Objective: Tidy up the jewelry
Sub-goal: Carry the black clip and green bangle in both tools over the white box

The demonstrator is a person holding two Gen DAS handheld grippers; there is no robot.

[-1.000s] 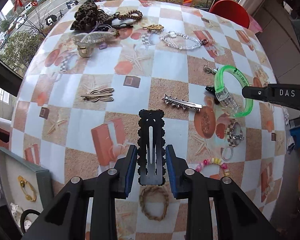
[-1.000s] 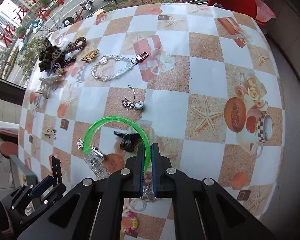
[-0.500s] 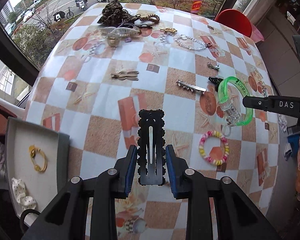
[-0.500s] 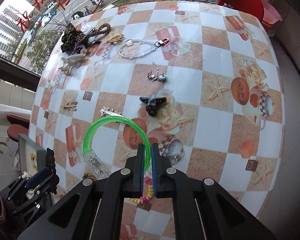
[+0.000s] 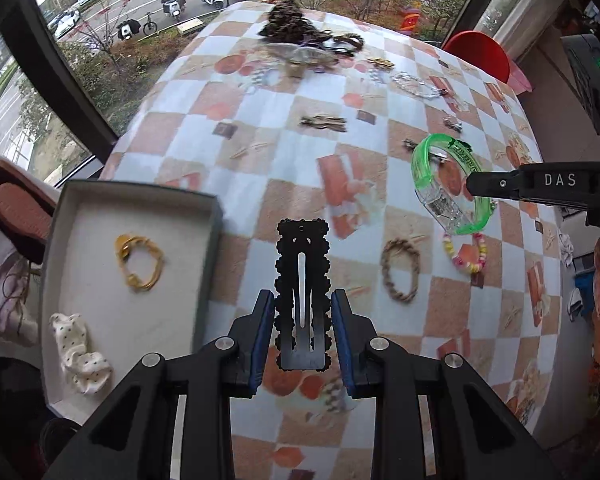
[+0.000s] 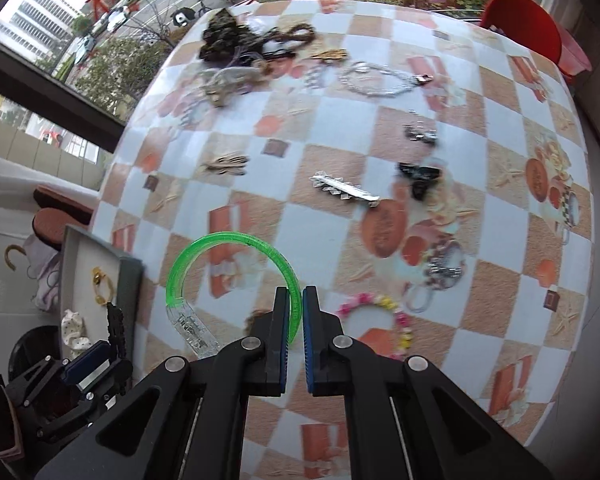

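Left gripper (image 5: 302, 322) is clamped on the black scalloped metal snap hair clip (image 5: 302, 276), blue pads pressing both edges, the clip standing out ahead between the fingers above the checkered orange-and-white tablecloth (image 5: 260, 168). Right gripper (image 6: 296, 334) is pinched tight on the translucent green plastic bangle (image 6: 204, 246), the band running between its two fingers, the clear clasp section hanging to the left. The left wrist view gives the grey open tray with white lining (image 5: 100, 208) in full, sitting at the table's left edge just beside the clip; inside it lie a yellow twisted hair tie (image 5: 138, 262) and a white dotted fabric scrunchie (image 5: 80, 354). The right wrist view shows only a sliver of that tray (image 6: 76, 264), partly behind the left gripper (image 6: 96, 360). What the right view adds: a silver spiked metal barrette (image 6: 344, 190) beyond the bangle, a black claw clip (image 6: 420, 178) right of that, and a pastel beaded bracelet (image 6: 380, 316) just right of the fingers. From the left view, the bangle (image 5: 444, 184) hangs off the right gripper (image 5: 478, 184), with a brown braided hair tie (image 5: 400, 270) lying on the cloth below it. Far beyond the tray, a blurred heap of dark hair accessories (image 5: 300, 32) sits near the window edge.
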